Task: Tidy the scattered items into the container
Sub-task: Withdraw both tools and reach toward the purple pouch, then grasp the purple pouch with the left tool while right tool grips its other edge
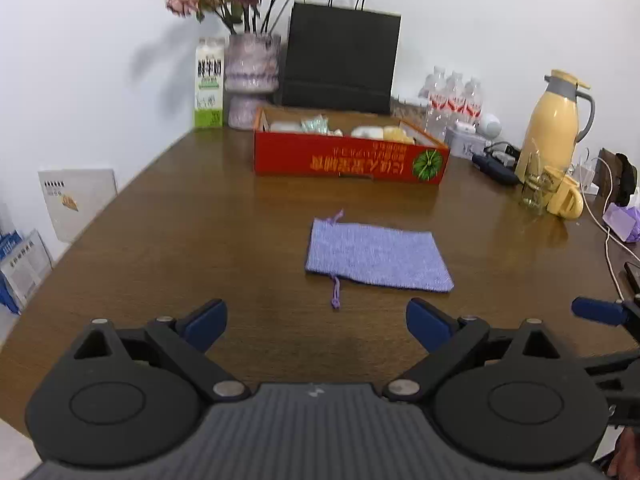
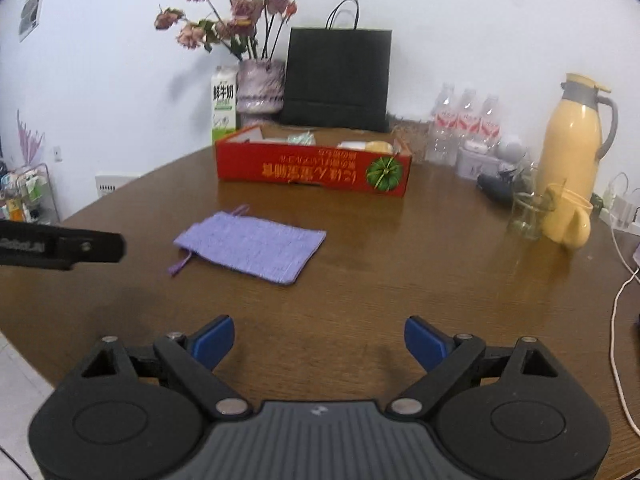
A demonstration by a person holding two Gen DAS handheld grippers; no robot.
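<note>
With both grippers (image 1: 316,326) (image 2: 319,340) spread and empty, descend on pouch (image 1: 378,258), pinch near edge, carry to box (image 1: 348,160).

milk carton (image 2: 224,106): black Chinese print 鲜牛奶 on its front; red box (image 1: 348,156): yellow Chinese lettering upside down beside a green pumpkin picture, too blurred to read; nothing else legible

Lilac pouch (image 1: 378,258) flat, red box (image 1: 348,158) beyond

The red box (image 1: 348,158) wall hides most of its contents. At the right edge of the left wrist view, the right tool (image 1: 600,312) is cut off. Its print (image 2: 316,170) is too blurred to read.
</note>
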